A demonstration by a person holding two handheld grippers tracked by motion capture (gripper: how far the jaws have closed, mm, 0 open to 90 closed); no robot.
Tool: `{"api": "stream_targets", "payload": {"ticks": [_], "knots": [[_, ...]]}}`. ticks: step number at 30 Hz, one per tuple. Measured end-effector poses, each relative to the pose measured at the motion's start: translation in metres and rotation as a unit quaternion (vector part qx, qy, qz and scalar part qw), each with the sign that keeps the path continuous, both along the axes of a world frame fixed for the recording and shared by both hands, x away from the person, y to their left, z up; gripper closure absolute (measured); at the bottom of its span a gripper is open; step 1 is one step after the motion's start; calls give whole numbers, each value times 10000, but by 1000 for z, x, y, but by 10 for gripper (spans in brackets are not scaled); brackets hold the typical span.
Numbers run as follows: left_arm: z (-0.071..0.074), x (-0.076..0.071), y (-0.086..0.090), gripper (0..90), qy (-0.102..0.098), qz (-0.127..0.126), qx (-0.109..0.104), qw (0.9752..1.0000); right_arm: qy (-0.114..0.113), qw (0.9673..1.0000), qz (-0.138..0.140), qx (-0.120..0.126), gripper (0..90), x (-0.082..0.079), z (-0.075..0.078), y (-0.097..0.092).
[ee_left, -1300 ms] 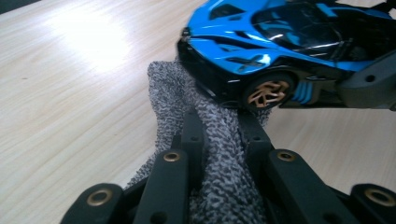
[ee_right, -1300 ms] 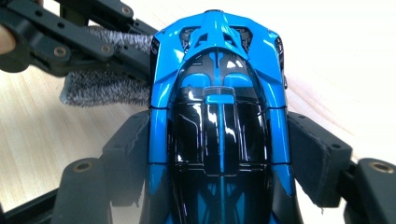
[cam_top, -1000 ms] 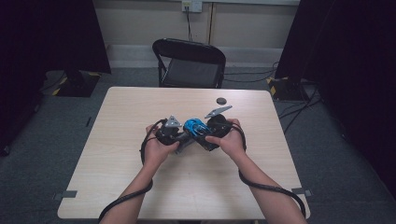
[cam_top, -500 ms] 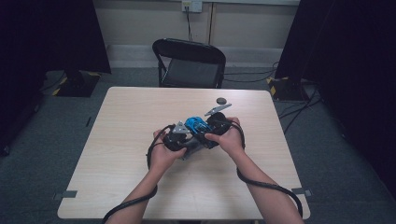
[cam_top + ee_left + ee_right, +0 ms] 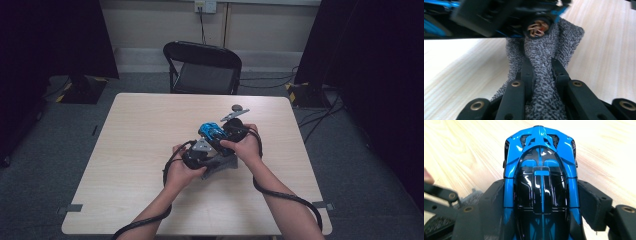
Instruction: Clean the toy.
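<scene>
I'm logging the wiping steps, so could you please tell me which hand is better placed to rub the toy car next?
Left, probably. The left claw is shut on the grey cloth, whose end lies against the car's underside, while the right claw clamps the car's sides and steadies it.

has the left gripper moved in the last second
Yes. In the high view the left gripper has slid nearer the table's near edge, away from the chair.
</scene>
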State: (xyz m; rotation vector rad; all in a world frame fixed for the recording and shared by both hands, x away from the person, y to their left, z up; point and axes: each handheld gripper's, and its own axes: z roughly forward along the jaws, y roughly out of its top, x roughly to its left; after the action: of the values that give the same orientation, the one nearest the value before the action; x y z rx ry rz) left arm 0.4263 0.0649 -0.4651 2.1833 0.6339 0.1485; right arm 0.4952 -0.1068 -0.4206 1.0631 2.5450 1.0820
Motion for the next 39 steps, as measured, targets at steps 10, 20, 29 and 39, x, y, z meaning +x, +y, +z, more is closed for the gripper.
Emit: {"api": "stream_targets", "payload": {"ticks": [10, 20, 29, 39], "knots": [[3, -1, 13, 761, -28, 45, 27, 10000, -24, 10000, -77, -29, 289, 4, 4, -10], [13, 6, 41, 761, -130, 364, 9, 9993, -25, 9998, -202, -35, 289, 3, 7, -31], [20, 10, 62, 761, -182, 572, 61, 9982, 0, 9997, -231, -37, 289, -7, 1, -43], [26, 16, 85, 762, -231, 839, 79, 9962, -14, 9996, -279, -67, 289, -16, 1, -61]]}}
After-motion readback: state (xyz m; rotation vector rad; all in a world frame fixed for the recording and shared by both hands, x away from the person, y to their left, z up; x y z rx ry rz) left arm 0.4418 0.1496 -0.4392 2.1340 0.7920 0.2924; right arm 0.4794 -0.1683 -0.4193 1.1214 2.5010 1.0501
